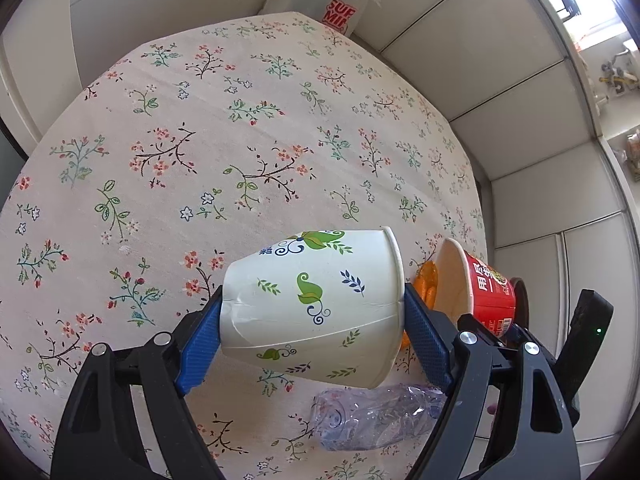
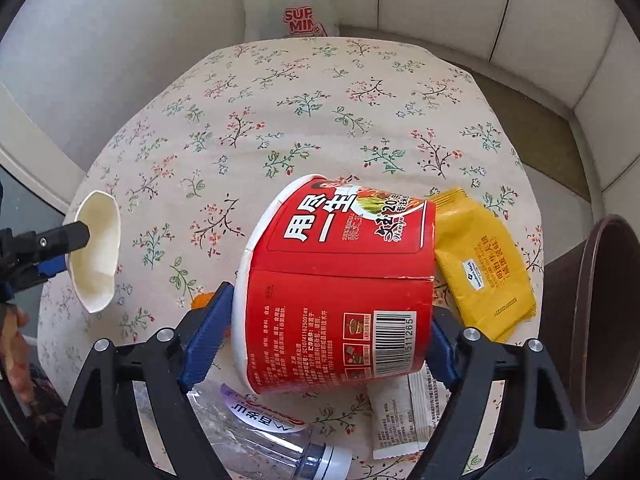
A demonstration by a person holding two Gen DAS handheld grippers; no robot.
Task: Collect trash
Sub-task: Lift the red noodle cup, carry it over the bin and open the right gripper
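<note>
Already your left gripper point(image 1: 312, 328) was clamped on the white paper cup point(image 1: 316, 304), blue pads pressing base and rim so hard that the cup's wall was creased; squeeze more and you risked crushing it out of the grip; your right gripper point(image 2: 332, 328) had the red noodle tub point(image 2: 340, 280) between its jaws, pads on both sides, gripping it on its side above the cloth; that smooth, tapered wall could slide forward if you tilted down. Just beneath lay the clear plastic bottle point(image 2: 256, 428) and a white sachet point(image 2: 400, 420), uncollected, and either could be nudged off the near edge by a low pass; beside the tub sat the yellow snack packet point(image 2: 480, 260), with something orange point(image 1: 426, 284) near it; the brown bin point(image 2: 600, 320) stood off the table's right side; farther off, the floral tablecloth point(image 1: 240, 120) lay bare, and a white shopping bag point(image 2: 288, 4) rested against the wall.
</note>
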